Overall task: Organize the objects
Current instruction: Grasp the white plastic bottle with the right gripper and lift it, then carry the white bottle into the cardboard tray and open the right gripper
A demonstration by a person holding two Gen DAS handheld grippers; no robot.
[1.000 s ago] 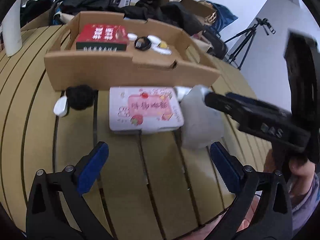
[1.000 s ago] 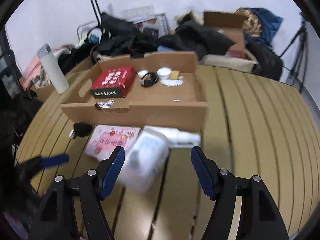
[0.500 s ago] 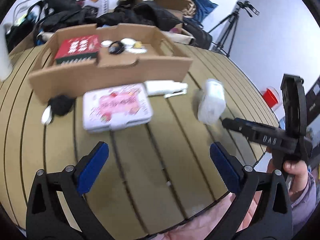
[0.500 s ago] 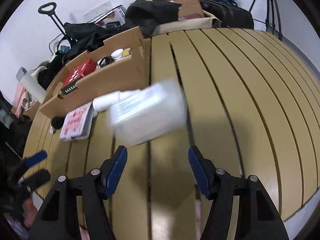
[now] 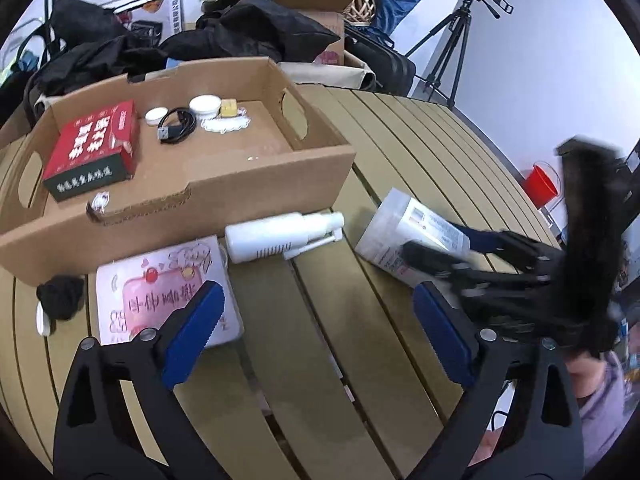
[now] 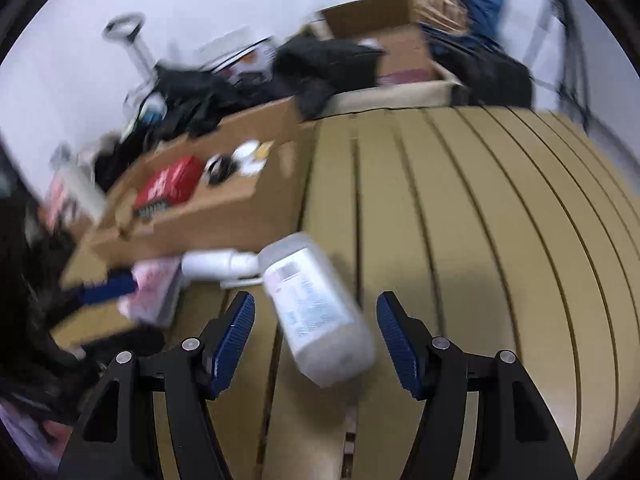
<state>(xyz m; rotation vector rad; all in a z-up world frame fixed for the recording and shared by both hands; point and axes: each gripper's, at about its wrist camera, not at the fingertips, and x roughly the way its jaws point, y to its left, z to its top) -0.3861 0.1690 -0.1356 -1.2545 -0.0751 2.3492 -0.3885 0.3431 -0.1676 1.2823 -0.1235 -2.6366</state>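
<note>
A frosted, translucent plastic jar with a printed paper label is lying on its side on the slatted tan table, between the spread blue-padded fingers of the right tongs; the pads are standing apart from its walls, not pinching it. In the left view the same jar is sitting beside the right tongs, to the right of one smooth white spray bottle lying flat. Next to that is one flat pink-and-white printed box and one fuzzy black lump. The left tongs are gaping wide over bare slats, holding nothing. One corrugated cardboard tray is carrying one red carton, one coiled black cable, two small round white lids and one yellow cube. Half a second ago the jar was blurred in front of the right tongs; now it is resting on the table close to the bottle.
</note>
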